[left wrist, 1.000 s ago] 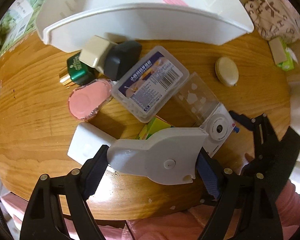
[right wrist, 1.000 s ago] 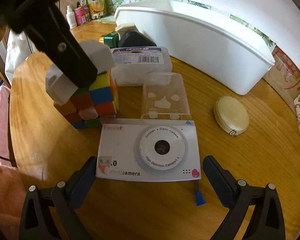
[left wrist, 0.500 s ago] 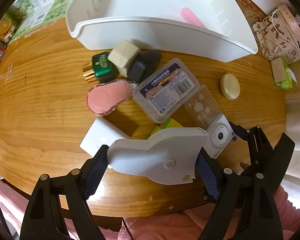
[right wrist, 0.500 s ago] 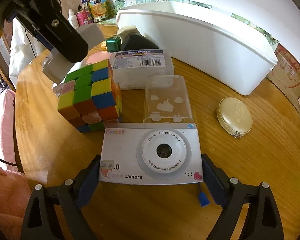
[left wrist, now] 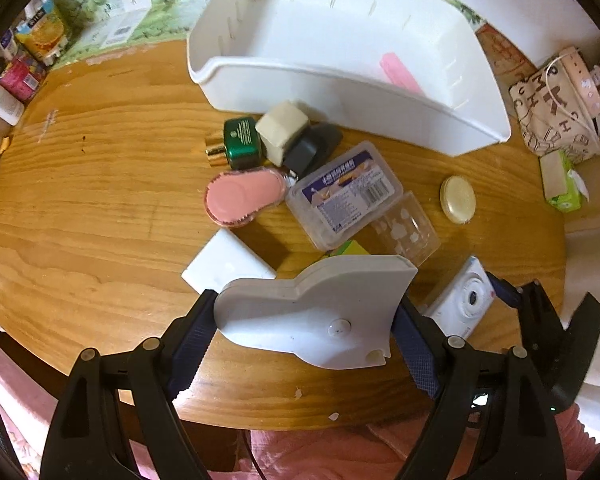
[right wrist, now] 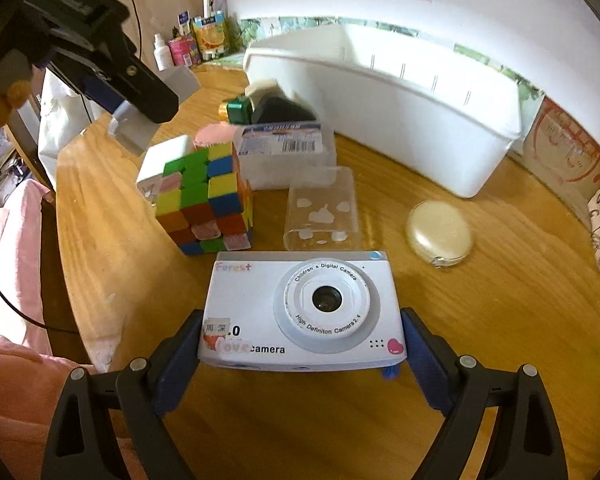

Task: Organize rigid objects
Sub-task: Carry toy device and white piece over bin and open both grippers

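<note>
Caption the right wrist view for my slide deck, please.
Right gripper clamps a white toy camera on a cluttered wooden table.

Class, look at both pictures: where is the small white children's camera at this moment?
In the right wrist view the camera sits at centre bottom between the right tongs, just in front of the clear plastic case, with the colour cube to its upper left.

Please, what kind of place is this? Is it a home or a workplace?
Most likely a home, perhaps a bedroom or living corner. A round wooden table stands against a wall, with snack packets and small bottles at its far edge, a children's digital camera and a puzzle cube among the clutter.
</note>
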Tool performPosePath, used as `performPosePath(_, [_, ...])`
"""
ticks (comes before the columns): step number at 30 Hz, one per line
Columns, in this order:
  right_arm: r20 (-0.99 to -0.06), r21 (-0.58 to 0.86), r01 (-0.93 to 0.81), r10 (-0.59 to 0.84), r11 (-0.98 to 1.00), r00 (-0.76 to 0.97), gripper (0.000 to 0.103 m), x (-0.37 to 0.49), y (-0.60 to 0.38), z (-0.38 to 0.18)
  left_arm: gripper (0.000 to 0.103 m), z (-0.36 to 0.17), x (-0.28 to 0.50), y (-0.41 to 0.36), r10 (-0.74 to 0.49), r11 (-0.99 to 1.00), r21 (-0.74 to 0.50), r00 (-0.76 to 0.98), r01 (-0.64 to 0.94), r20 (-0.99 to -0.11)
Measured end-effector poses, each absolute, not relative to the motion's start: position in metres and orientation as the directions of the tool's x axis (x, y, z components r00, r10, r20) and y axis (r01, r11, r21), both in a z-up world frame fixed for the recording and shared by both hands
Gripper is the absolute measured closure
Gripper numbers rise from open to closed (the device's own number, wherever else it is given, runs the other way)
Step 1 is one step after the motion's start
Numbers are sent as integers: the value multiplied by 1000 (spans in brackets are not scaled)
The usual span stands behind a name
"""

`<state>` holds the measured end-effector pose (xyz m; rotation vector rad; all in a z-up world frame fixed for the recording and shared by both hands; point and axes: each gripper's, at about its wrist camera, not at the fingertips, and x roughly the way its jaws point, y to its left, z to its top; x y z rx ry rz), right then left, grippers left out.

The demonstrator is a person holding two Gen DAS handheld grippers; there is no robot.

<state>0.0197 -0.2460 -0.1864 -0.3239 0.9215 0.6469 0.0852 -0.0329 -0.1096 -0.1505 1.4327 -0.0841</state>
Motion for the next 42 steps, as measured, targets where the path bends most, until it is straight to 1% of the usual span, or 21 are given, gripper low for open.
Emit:
performPosePath(12, [-756, -87, -637, 365, 766, 544, 10, 34, -261, -130, 17, -81, 99, -19, -98, 992, -115, 259, -54, -961])
performPosePath(20, [-707, -79, -554, 345, 829, 617, 10, 63, -257, -93, 17, -57, 131, -1, -128, 986, -158, 358, -55, -925])
performPosePath(23, [-695, -99, -522, 316, 847, 646, 10, 76, -252, -85, 17, -52, 146, 5, -138, 985, -166, 379, -43, -915])
performPosePath(32, [-670, -131, -426, 237, 895, 704, 10, 117, -237, -71, 17, -44, 194, 12, -190, 981, -188, 432, 47, -882])
performPosePath(37, [-663, -128, -379, 205, 916, 720, 10, 142, -226, -71, 17, -51, 218, 8, -230, 973, -212, 440, 89, -868])
performPosePath(42, [-659, -128, -352, 186, 927, 729, 10, 166, -213, -78, 17, -65, 241, -2, -235, 972, -200, 424, 125, -875])
